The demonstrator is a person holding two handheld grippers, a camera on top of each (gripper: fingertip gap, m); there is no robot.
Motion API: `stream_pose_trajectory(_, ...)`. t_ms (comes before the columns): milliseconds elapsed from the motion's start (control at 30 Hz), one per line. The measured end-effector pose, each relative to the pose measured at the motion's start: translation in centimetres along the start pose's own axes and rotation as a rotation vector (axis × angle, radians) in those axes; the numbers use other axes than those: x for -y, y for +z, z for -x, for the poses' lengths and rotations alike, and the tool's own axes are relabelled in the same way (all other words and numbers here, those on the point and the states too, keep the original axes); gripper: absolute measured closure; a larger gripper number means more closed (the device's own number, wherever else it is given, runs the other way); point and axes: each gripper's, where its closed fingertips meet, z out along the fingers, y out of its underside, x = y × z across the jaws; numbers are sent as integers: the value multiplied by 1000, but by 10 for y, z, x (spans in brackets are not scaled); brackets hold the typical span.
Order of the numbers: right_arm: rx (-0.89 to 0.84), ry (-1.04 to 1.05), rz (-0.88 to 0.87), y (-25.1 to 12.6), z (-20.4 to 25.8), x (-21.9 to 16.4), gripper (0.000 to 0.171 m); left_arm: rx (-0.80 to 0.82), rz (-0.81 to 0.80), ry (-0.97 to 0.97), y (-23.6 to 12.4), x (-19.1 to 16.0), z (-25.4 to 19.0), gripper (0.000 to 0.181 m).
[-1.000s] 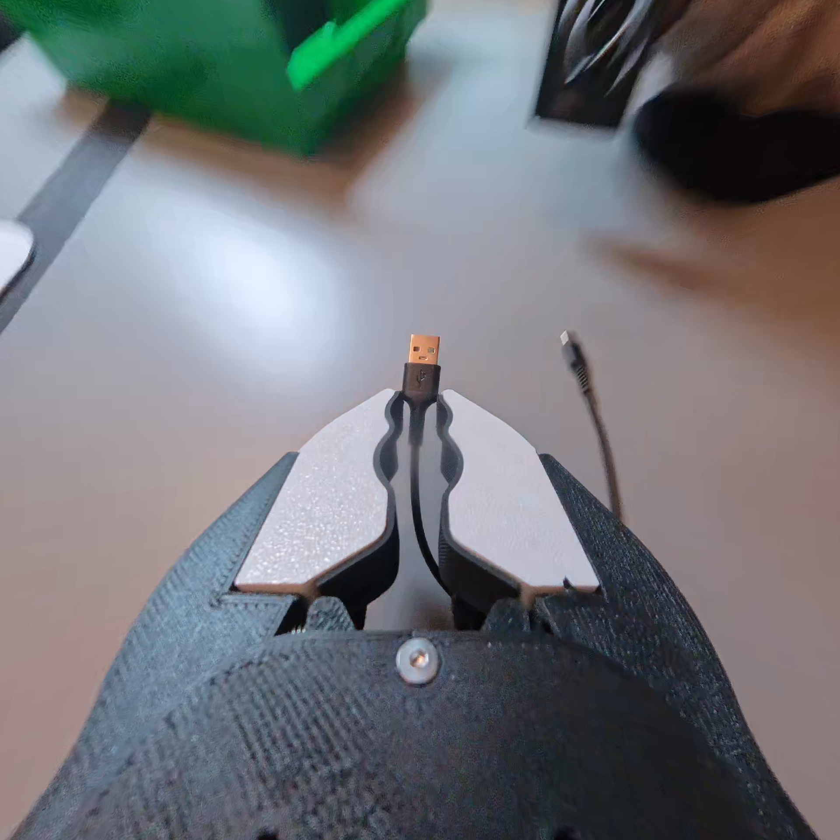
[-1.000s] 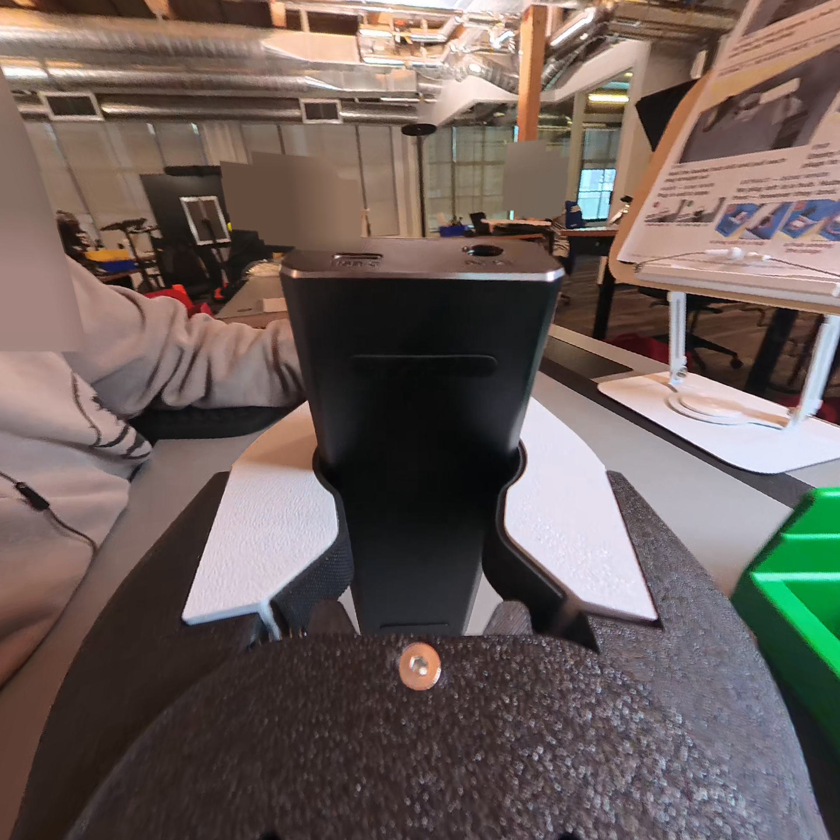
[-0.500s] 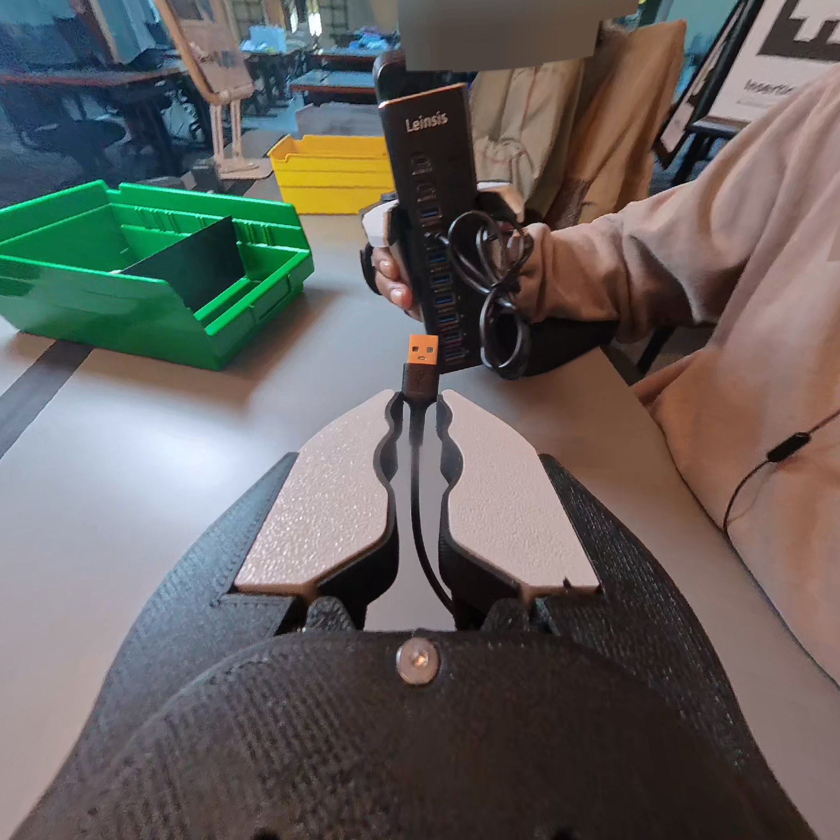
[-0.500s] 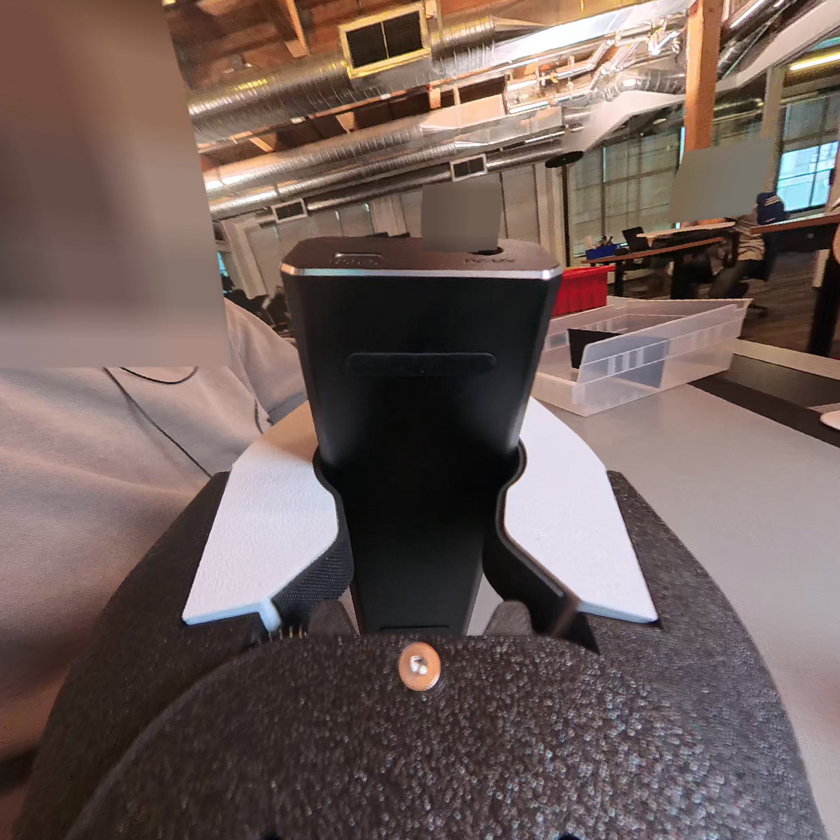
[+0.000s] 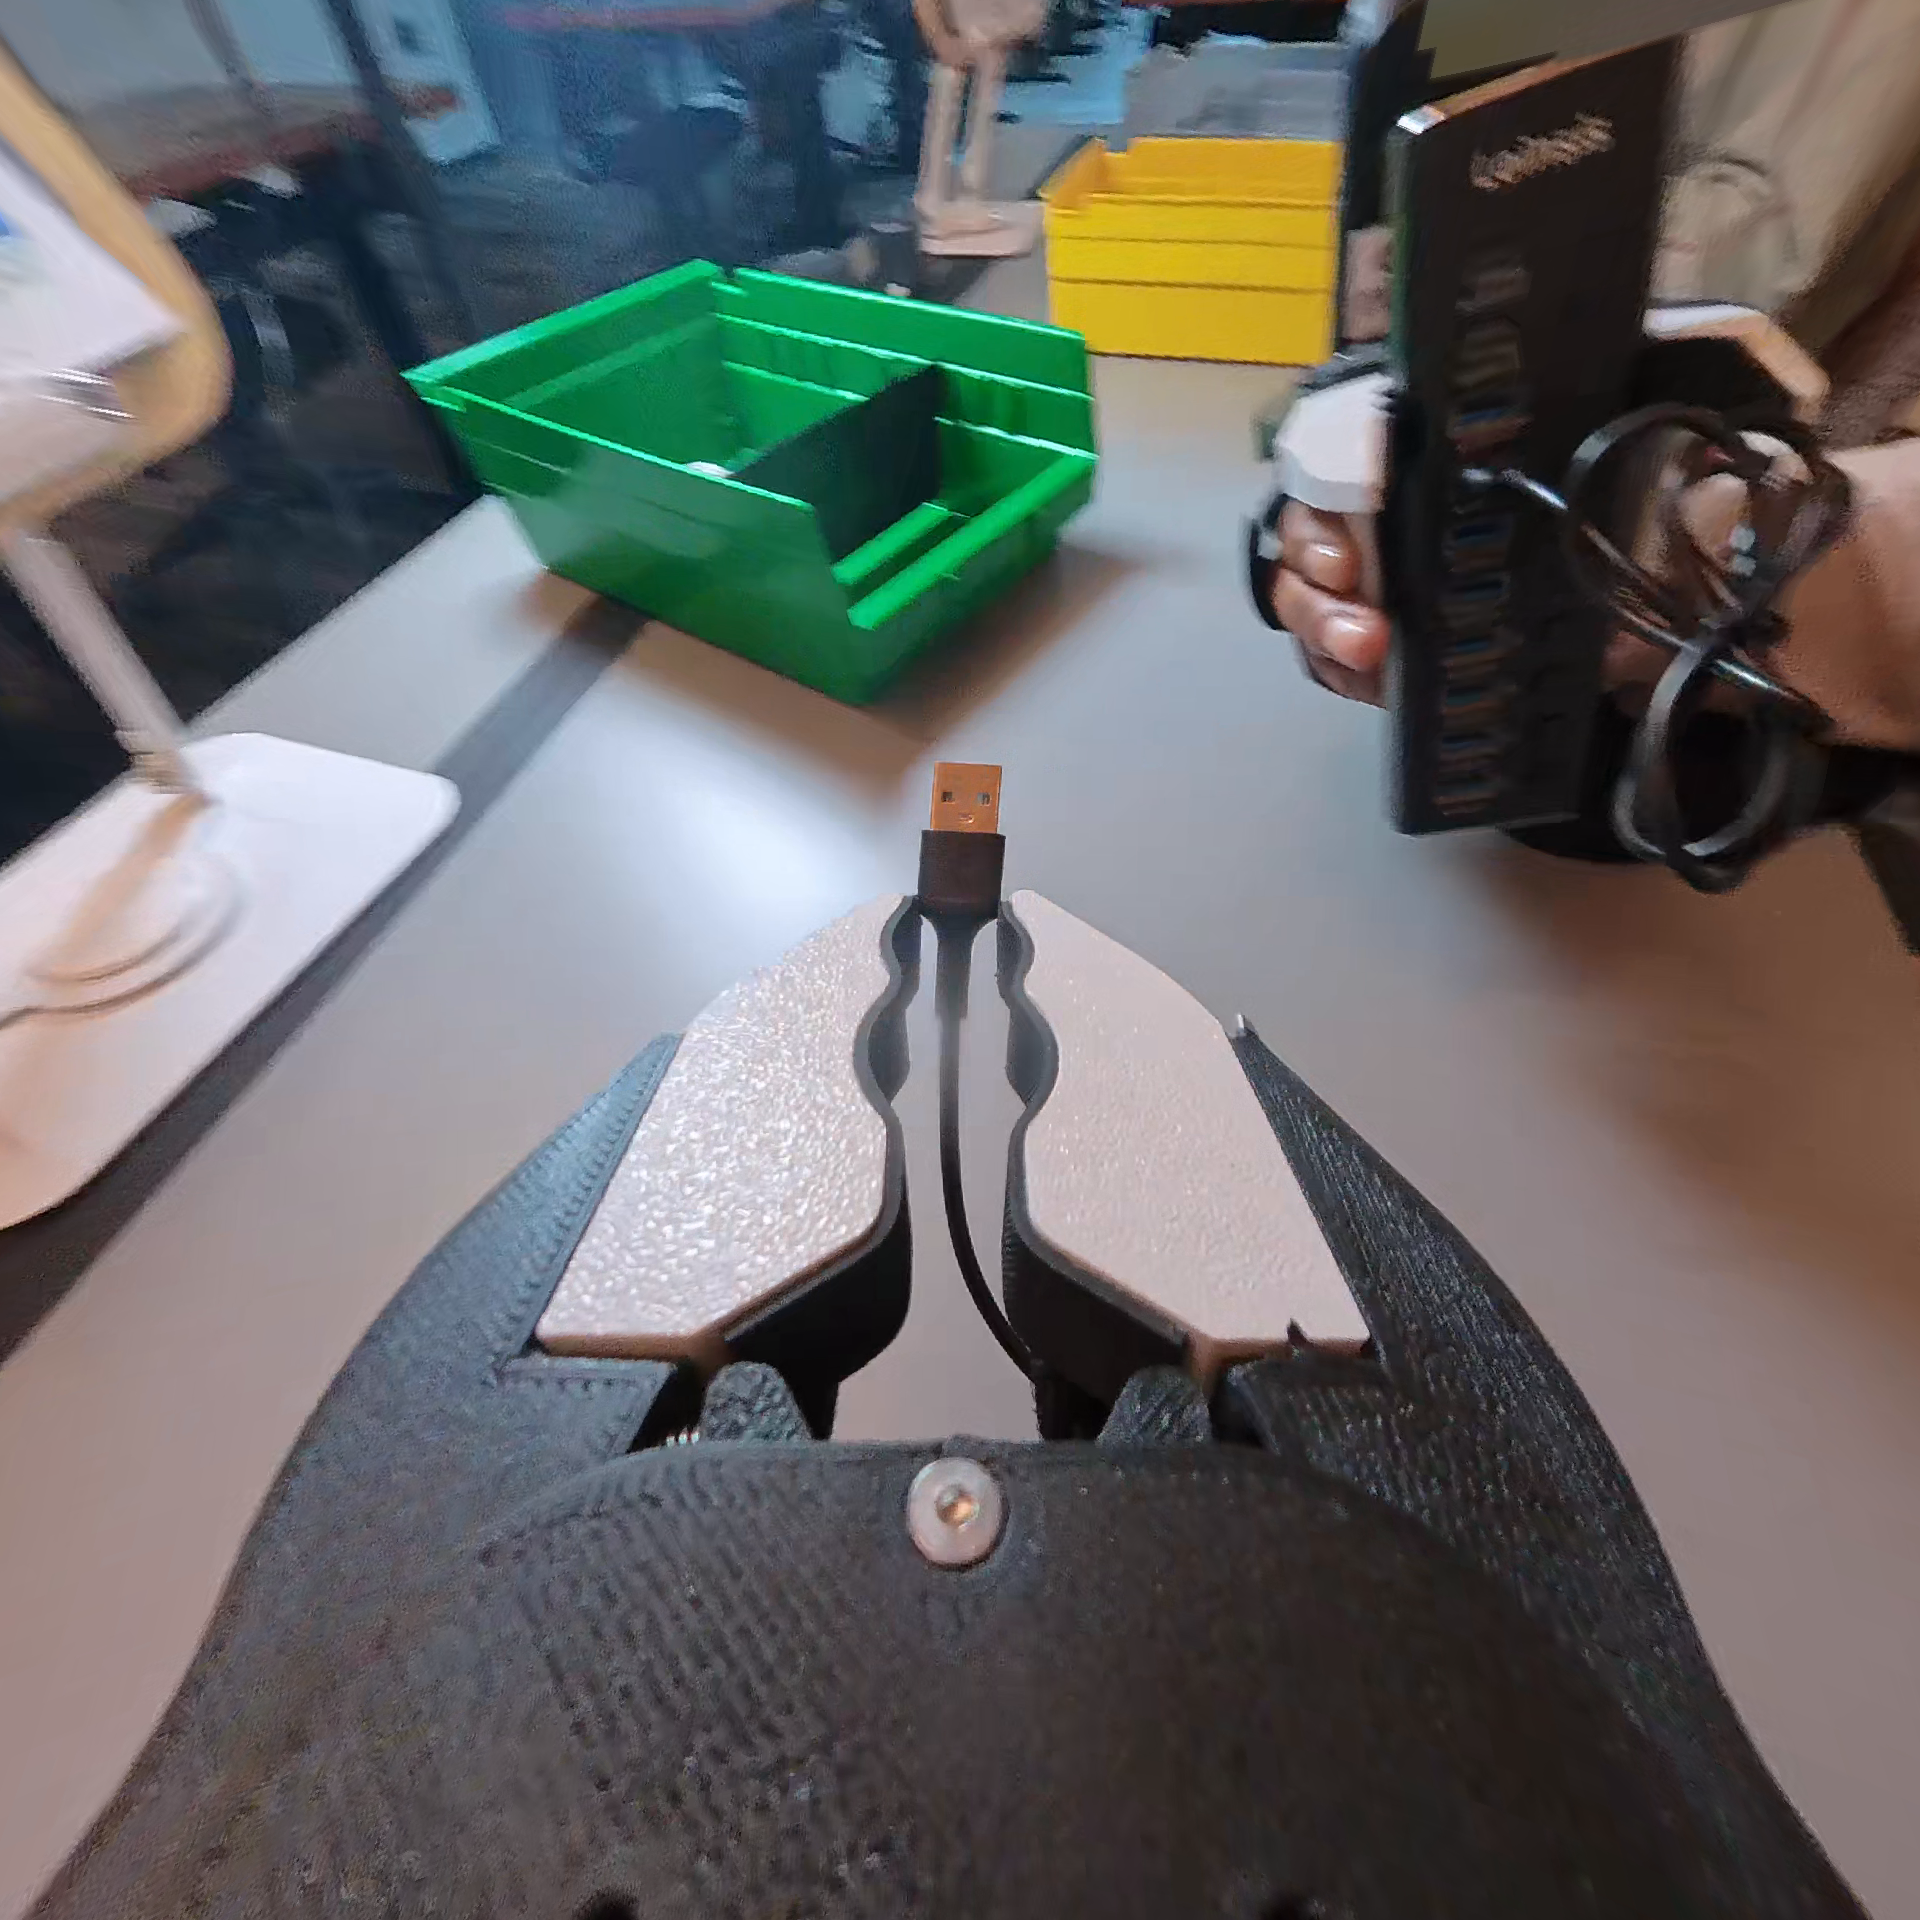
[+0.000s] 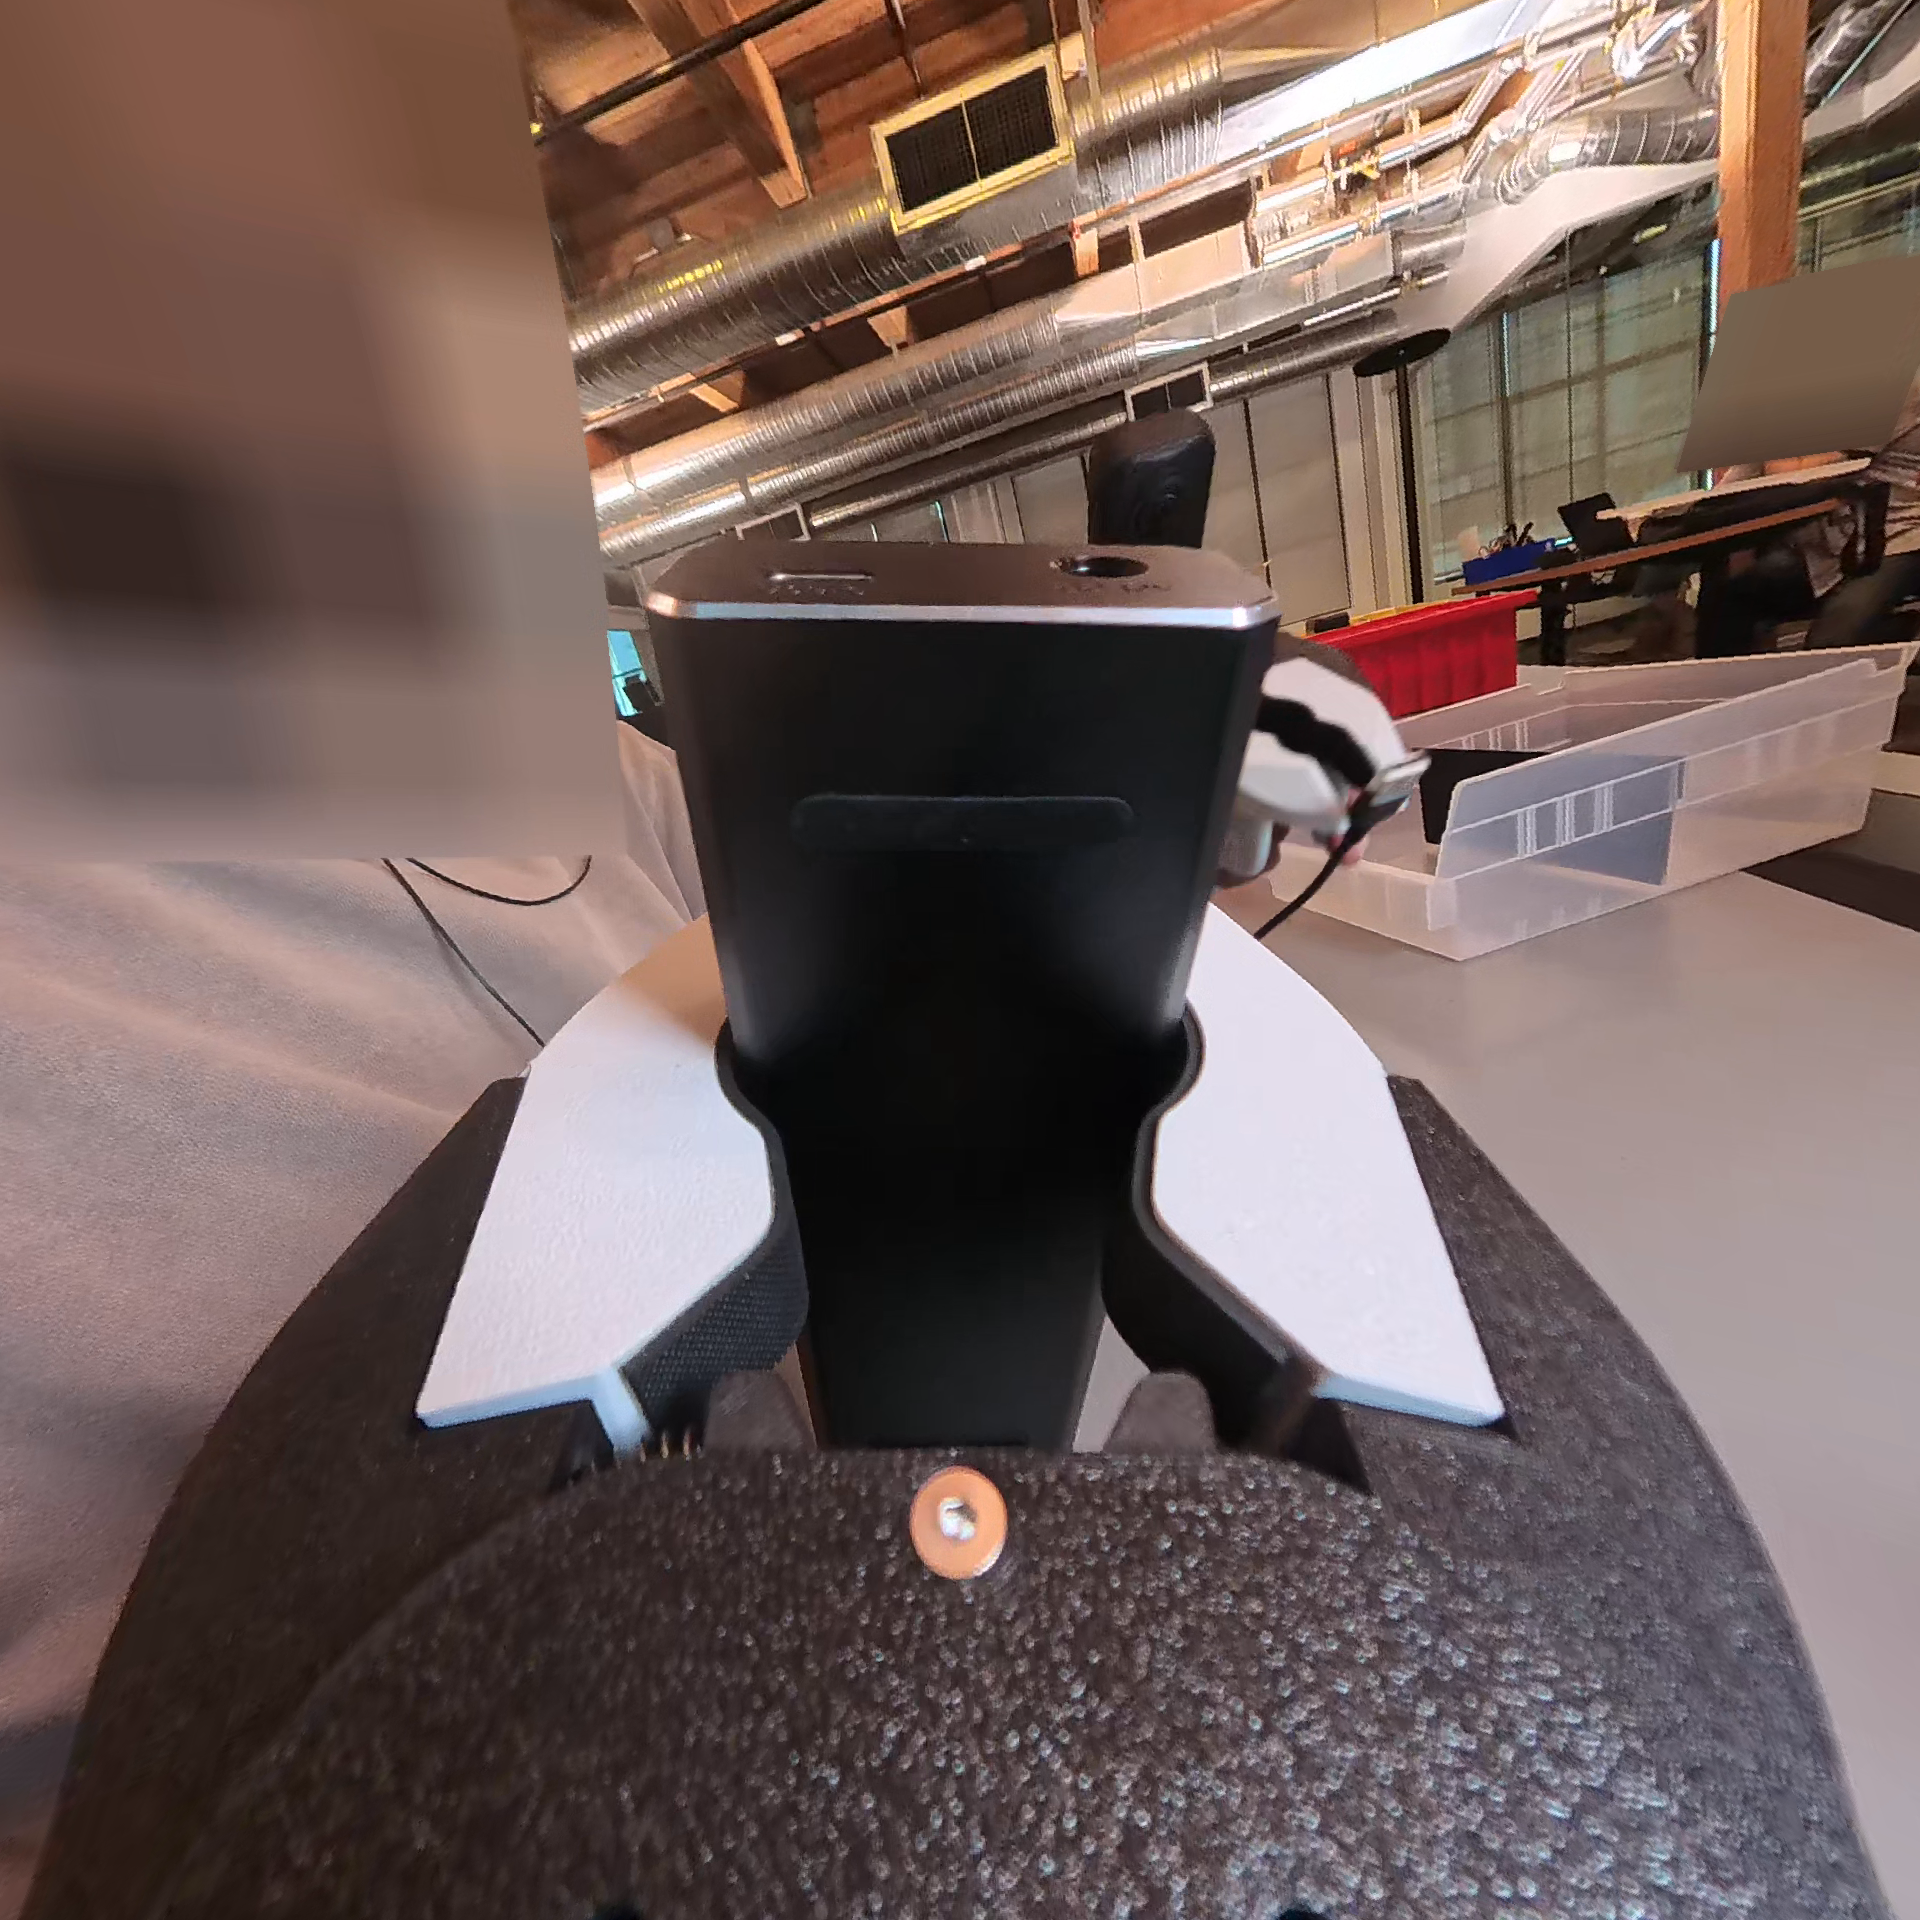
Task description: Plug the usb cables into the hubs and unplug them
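since half a second ago the tall black multi-port usb hub (image 5: 1496,436) has shifted from dead ahead to the upper right of the left wrist view. left gripper (image 5: 961,914) clamped on black cable with orange usb plug (image 5: 966,798). right gripper (image 6: 961,1039) clamped round hub, held upright above the grey table (image 5: 1351,1039). green plastic bin (image 5: 769,468) behind.

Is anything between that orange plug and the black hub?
No. The left wrist view shows only bare table between the USB plug and the hub.

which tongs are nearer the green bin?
Left. The left tongs, shut on the USB plug, face the green bin across the table; right tongs hold the hub farther right.
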Motion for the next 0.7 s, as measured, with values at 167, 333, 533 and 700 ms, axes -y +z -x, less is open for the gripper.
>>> stream_pose_trajectory(167, -22, -9, -3, -1, -3, 2, 100, 453, -139, 223, -45, 47, 52, 167)
stream_pose_trajectory(333, -50, -13, -17, -6, -7, 6, 100, 410, -11, 429, -26, 28, 17, 162)
stream_pose_trajectory(533, -67, -28, -22, -8, -8, 10, 100, -12, 12, 158, -5, 0, -25, 146)
stream_pose_trajectory(700, -75, -33, -29, -11, -8, 13, 100, -27, 126, 59, -2, -33, -9, 152)
